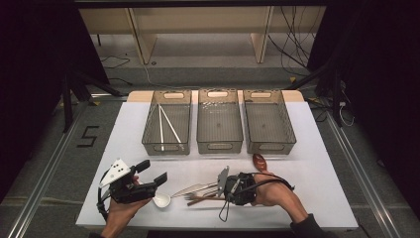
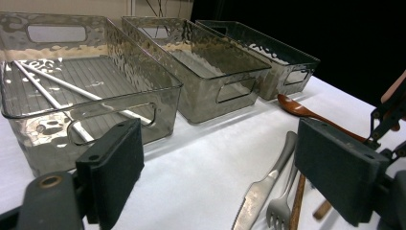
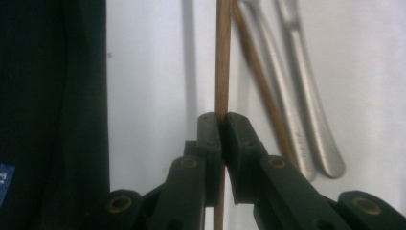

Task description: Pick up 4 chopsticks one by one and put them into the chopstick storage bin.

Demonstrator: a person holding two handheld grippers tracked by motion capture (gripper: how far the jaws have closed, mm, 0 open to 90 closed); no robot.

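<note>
Right gripper clamped on a thin wooden stick, jaws pressed tight to either side of it, stick running straight up between them. Seen from the high view at the near middle of the table, right gripper aimed left into the small pile of cutlery. Beside the stick, a second wooden stick slanting away, then two metal handles lying on the white surface.

Left gripper spread wide, nothing between the jaws, held level near the front left of the table and pointing right toward a white spoon just beside it. From the left gripper view, a knife and fork flat on the tabletop, a brown wooden spoon beyond them.

White table, matte, with a wood edge at the far side. Three smoky clear bins in a row across the back; left bin holding two white sticks. Around the table: grey floor with metal rails, a black "5" mark at left, dark curtains at both sides, light wooden furniture legs and loose cables behind.
</note>
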